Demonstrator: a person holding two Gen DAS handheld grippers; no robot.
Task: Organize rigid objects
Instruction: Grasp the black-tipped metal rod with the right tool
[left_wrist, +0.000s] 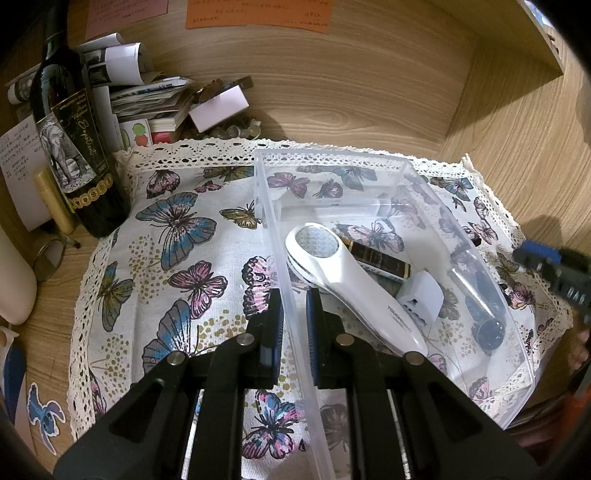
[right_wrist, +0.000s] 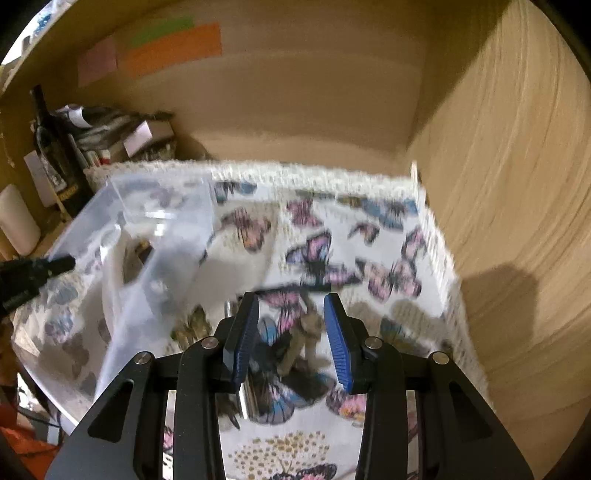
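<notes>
A clear plastic bin (left_wrist: 369, 162) sits on the butterfly cloth (left_wrist: 177, 258). Inside lie a white handheld device (left_wrist: 354, 288), a dark tube (left_wrist: 380, 258), a white plug adapter (left_wrist: 421, 299) and a black brush-like tool (left_wrist: 480, 295). My left gripper (left_wrist: 295, 299) is shut on the bin's left wall. My right gripper (right_wrist: 291, 317) is open above the cloth, right of the bin (right_wrist: 162, 221); a small tan object (right_wrist: 299, 343) and a shiny metal piece (right_wrist: 245, 398) lie between its fingers, blurred. The right gripper also shows at the far right in the left wrist view (left_wrist: 554, 266).
A dark wine bottle (left_wrist: 74, 147), a gold tube (left_wrist: 55, 203), a round ring (left_wrist: 50, 258) and a heap of papers and boxes (left_wrist: 155, 99) stand at the back left. Wooden walls (left_wrist: 517, 129) close the back and right. A white cylinder (right_wrist: 18, 221) stands left.
</notes>
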